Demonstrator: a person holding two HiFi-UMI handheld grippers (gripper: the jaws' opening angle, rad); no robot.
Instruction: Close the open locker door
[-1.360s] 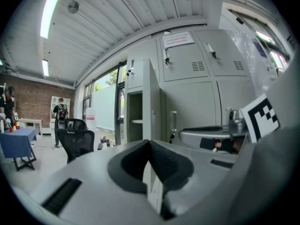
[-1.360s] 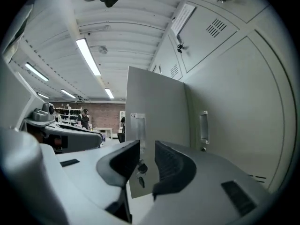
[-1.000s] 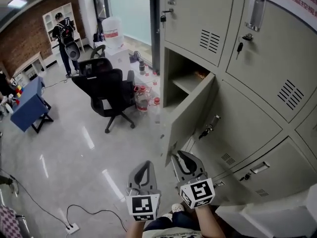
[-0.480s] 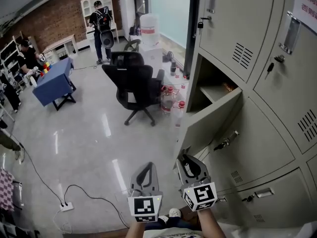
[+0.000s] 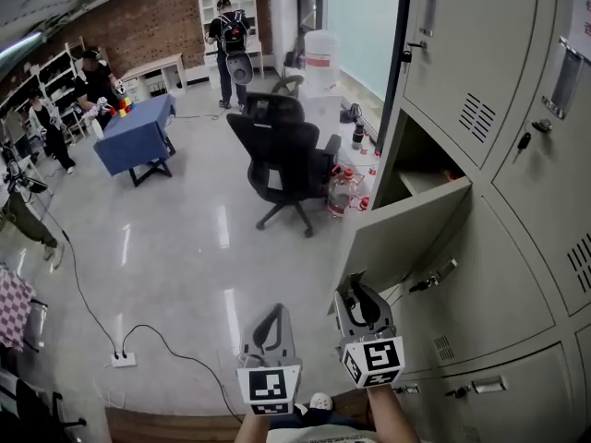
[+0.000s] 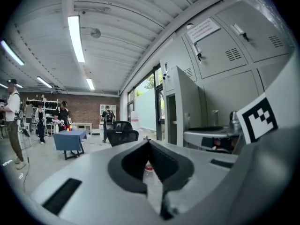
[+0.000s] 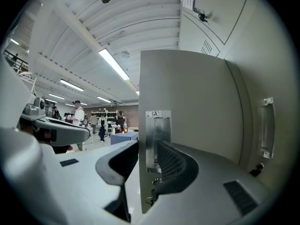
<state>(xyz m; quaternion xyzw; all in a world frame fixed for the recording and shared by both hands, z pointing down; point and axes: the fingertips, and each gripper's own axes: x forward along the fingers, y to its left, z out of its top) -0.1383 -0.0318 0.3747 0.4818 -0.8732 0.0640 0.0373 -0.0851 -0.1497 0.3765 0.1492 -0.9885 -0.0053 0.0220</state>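
The open locker door [image 5: 406, 233] is grey metal and swings out from the wall of lockers, its handle [image 5: 434, 275] on the outer face. My right gripper [image 5: 356, 291] sits at the door's free edge. In the right gripper view the door [image 7: 187, 97] edge and its latch plate [image 7: 154, 135] stand between the jaws of the right gripper [image 7: 145, 150]. Those jaws have just been opening, and the left pad is clear of the metal. My left gripper [image 5: 271, 318] hangs beside it over the floor, its tips together, holding nothing [image 6: 149, 143].
A black office chair [image 5: 286, 160] stands on the floor left of the lockers, with water bottles [image 5: 346, 192] beside it. A blue table [image 5: 137, 137] and several people are at the back. A power strip [image 5: 120, 360] and cable lie at the lower left.
The head view has swung, showing more of the room at left. My right gripper has edged onto the door's free edge and its jaws stand wider. The left gripper shifted slightly.
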